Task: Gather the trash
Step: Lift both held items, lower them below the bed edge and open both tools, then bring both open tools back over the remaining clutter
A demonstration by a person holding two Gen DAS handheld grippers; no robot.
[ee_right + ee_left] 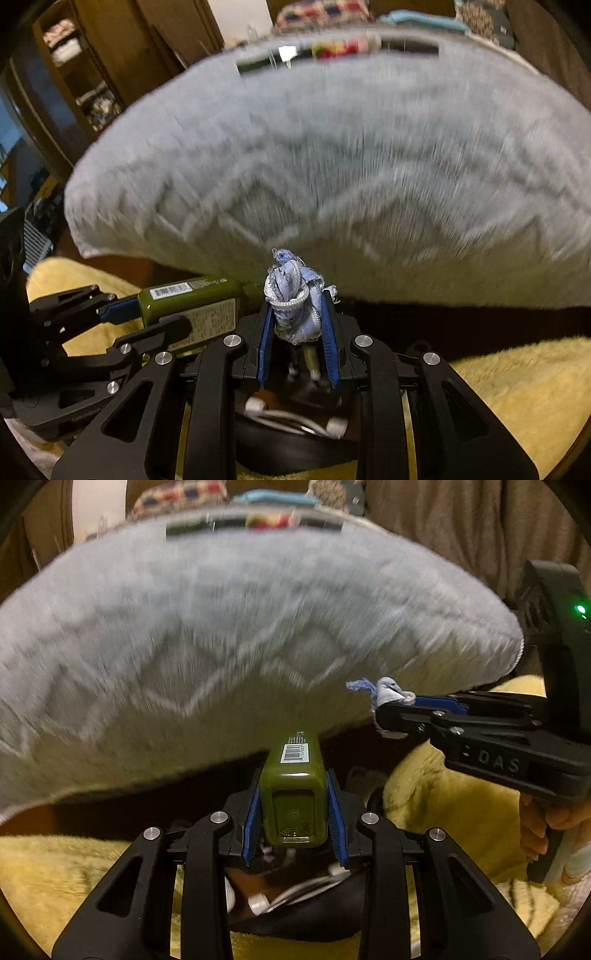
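Fingers [334,801] above yellow blanket [443,805], grey cushion [221,627] beyond.

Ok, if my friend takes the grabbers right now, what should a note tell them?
Left gripper: shut on the green bottle, held by its base end, barcode label up.
Right gripper: shut on the blue fabric scrap, bunched between the pads.
Both hang in front of the grey cushion, above the yellow blanket, side by side.
Done: both bits of trash are picked up.
Left: drop them in a bin; none shows in either view, so find one first, then check around the cushion for more trash.
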